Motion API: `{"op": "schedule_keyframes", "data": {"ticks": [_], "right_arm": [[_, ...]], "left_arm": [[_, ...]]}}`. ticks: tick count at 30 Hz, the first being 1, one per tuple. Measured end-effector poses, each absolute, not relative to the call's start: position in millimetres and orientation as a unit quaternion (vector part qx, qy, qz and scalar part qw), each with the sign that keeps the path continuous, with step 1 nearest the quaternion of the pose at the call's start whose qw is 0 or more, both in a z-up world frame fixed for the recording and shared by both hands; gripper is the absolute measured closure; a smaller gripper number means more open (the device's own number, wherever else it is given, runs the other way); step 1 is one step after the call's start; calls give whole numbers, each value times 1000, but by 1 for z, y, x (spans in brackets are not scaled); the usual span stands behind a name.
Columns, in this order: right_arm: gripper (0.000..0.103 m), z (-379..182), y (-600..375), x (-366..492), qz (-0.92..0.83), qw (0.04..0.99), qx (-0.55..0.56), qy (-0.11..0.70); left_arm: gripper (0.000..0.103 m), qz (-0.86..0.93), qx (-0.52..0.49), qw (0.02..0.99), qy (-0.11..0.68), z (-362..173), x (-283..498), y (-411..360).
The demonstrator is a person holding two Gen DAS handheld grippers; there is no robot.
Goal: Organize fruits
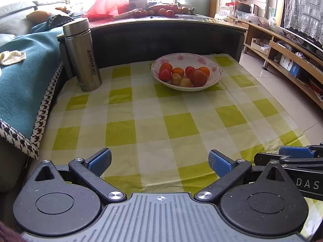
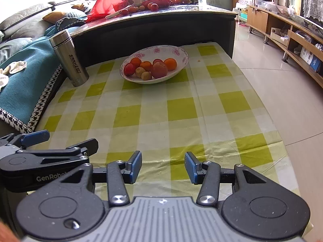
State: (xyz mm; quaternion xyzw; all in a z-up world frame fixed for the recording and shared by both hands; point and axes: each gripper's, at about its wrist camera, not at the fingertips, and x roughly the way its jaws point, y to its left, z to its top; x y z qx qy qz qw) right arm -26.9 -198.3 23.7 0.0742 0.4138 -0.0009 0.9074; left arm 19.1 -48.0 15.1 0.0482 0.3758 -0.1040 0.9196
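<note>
resting low: both grippers sit over the near end of the desk [image 1: 149,109], side by side, holding nothing.
left gripper [image 1: 159,162]: jaws spread wide, with only the checked cloth between the blue pads.
right gripper [image 2: 163,166]: jaws apart too, a smaller gap, nothing in between.
neighbours: each camera sees the other gripper just beside it, the right one at the right edge of the left view, the left one at the left edge of the right view.
cloth [image 2: 181,109]: green, yellow and white squares, covering the desk, wrinkled near the front right corner.
bowl [image 1: 216,64]: white with pink flowers on the rim, at the far end of the desk, well away from both grippers.
fruits [image 1: 184,74]: all piled in the bowl, touching each other. some are red, some orange, and two small ones at the front are yellow-brown. the big red one [image 2: 159,70] sits at the front right of the pile.
metal bottle [image 1: 81,55]: tall and silver, standing up on the far left of the desk, near the bowl but not touching it.
blue blanket [image 1: 26,80]: hangs over the sofa at the left, with a black and white edge beside the desk.
dark table [image 2: 153,28]: stands behind the desk, with more small fruits and a red bag on top.
</note>
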Motion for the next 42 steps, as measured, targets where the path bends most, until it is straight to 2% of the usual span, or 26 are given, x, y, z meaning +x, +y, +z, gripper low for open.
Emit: {"op": "schedule_keyframes", "data": {"ticks": [42], "right_arm": [[52,17,-191,-29,7,902,62,427]], "left_arm": [[0,-86,55,918,384,9,14,-46]]}}
